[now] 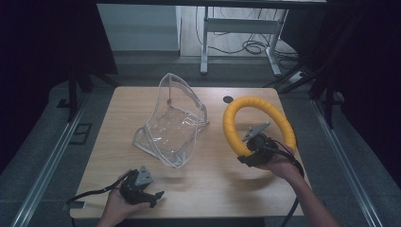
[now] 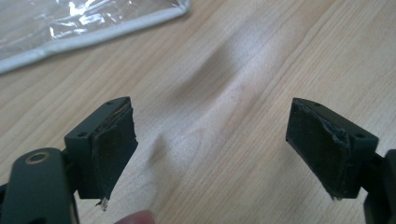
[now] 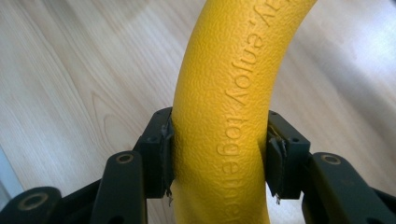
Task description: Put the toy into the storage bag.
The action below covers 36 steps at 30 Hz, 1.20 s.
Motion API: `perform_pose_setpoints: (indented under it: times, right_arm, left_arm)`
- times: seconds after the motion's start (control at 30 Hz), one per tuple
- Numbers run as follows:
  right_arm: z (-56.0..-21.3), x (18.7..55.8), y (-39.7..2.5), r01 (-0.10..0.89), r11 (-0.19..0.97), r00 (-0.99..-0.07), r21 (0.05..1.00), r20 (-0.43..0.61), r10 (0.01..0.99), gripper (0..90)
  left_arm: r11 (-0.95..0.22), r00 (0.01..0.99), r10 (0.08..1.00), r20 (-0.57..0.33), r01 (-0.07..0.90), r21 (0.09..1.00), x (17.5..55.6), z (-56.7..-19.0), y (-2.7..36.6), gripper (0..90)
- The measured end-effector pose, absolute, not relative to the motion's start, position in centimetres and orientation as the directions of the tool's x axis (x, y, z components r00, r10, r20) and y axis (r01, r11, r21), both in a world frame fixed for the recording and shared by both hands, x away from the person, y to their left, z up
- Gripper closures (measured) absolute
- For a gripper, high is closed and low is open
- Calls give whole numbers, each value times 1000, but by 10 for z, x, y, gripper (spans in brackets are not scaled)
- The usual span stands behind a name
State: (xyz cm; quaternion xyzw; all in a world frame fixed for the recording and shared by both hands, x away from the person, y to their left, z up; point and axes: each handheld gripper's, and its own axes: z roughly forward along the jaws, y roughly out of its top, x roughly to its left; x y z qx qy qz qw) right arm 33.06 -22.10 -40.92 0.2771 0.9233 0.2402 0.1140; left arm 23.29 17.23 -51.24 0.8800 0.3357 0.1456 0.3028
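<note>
Right gripper (image 3: 217, 154) around yellow ring (image 3: 224, 93)

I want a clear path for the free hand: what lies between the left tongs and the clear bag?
Just bare wooden table: in the high view, nothing sits between the open left tongs and the clear bag.

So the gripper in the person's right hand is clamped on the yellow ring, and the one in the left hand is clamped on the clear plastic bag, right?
Not quite. The right gripper is indeed clamped on the yellow ring, but the left gripper holds nothing: the left gripper view shows its jaws wide apart over bare table, with the clear plastic bag lying apart from it.
</note>
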Motion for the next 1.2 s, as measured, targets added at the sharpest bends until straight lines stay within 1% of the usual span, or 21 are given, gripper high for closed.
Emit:
perform_pose_setpoints:
  times: [0.17,0.2,0.4,0.87,1.2]
  right_arm:
    - [-400,331,-220,445,711,-815,545,-81,573,508]
    - [-396,330,-219,434,700,-815,567,-85,574,507]
    - [-385,328,-215,405,671,-820,621,-78,567,508]
    - [-377,329,-211,387,631,-819,673,-64,570,507]
    - [-367,327,-207,354,596,-825,720,-61,562,507]
  left_arm:
    - [-588,729,682,55,502,634,233,-511,173,162]
    - [-588,730,681,53,503,634,233,-511,173,161]
    - [-593,733,679,52,505,628,233,-513,172,162]
    - [-596,733,678,52,507,623,233,-513,172,161]
    - [-597,734,678,54,506,623,233,-513,172,161]
